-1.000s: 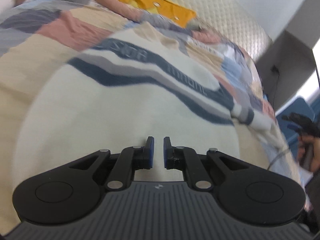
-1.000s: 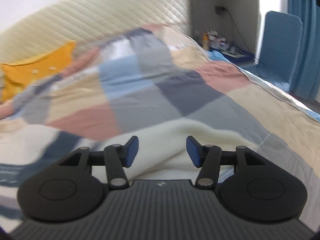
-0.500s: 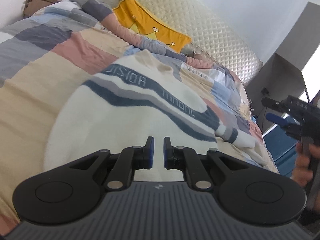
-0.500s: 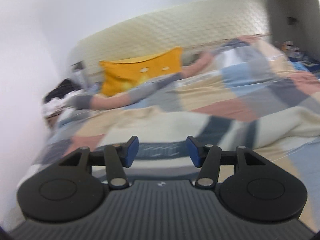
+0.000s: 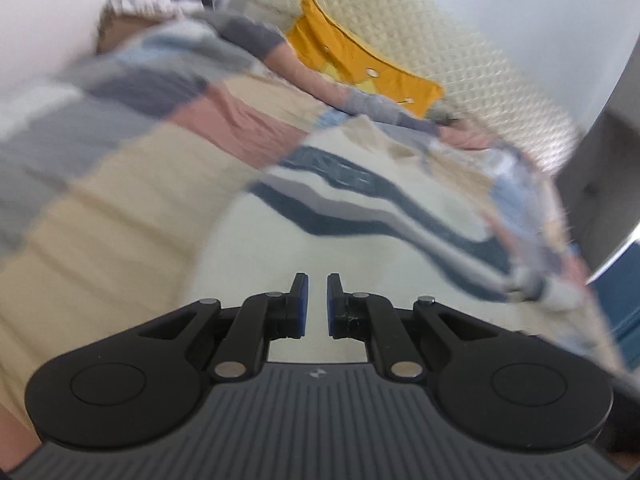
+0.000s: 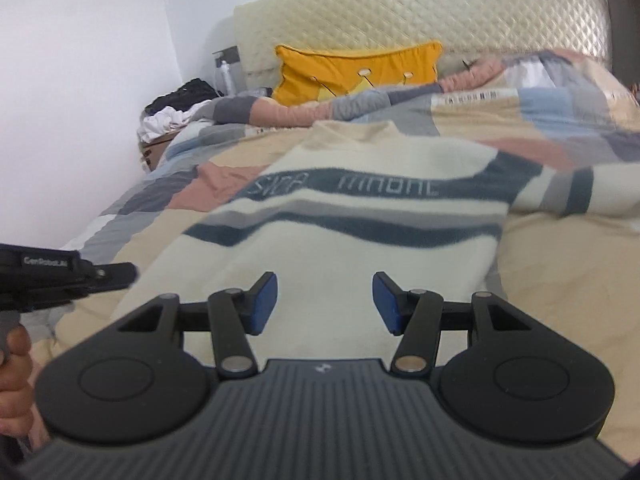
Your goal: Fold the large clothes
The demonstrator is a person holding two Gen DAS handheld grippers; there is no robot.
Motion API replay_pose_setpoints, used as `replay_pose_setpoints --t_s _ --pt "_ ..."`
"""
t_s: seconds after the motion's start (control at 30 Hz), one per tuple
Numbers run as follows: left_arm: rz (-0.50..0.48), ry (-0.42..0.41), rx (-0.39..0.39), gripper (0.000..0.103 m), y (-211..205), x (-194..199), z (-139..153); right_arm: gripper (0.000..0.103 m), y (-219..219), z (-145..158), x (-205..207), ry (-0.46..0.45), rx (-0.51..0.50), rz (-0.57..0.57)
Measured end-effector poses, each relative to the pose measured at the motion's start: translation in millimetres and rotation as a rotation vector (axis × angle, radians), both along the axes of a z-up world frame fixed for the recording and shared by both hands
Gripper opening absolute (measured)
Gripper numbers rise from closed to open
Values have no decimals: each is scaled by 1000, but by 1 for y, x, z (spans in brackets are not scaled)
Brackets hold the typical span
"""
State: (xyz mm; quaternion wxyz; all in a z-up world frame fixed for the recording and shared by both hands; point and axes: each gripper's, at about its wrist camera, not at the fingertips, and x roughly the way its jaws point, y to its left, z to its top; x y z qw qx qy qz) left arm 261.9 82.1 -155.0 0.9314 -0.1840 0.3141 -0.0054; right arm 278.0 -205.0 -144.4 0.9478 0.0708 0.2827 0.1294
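A cream sweater [image 6: 344,248] with navy and grey stripes and lettering lies flat on the bed; its right sleeve [image 6: 576,196] stretches out to the right. It also shows in the left wrist view [image 5: 360,216], blurred. My right gripper [image 6: 324,304] is open and empty above the sweater's lower hem. My left gripper [image 5: 316,304] hovers above the sweater's body, its pads nearly together with a narrow gap and nothing between them. It also shows in the right wrist view [image 6: 116,272], left of the sweater.
The bed has a patchwork duvet [image 6: 560,264] in beige, pink, grey and blue. A yellow pillow [image 6: 360,72] leans on the quilted headboard [image 6: 440,8]. Clothes are piled on a box [image 6: 168,120] at the far left by the wall. A blue chair [image 5: 624,300] stands on the right.
My right gripper has swung left and now faces the sweater squarely. My left gripper's view has shifted and blurred. Both grippers keep the same opening.
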Motion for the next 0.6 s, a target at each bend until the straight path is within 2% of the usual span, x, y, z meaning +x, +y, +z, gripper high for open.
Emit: replay_pose_setpoints --t_s 0.07,0.13,0.27,0.33,0.53,0.6 --pt "26 16 22 9 9 7 -4 55 4 -7 5 6 -19 -5" --pt "71 47 -10 11 23 14 -11 55 5 -13 4 3 -27 -9" --pt "164 97 -57 26 45 21 -30 55 3 -18 5 30 20 21" --pt "175 120 -42 35 46 23 -36 55 4 -19 5 38 34 36" --pt "184 140 16 47 36 25 -42 55 10 -23 7 62 54 76" --pt "206 155 16 47 36 26 -48 55 11 -25 8 82 57 83"
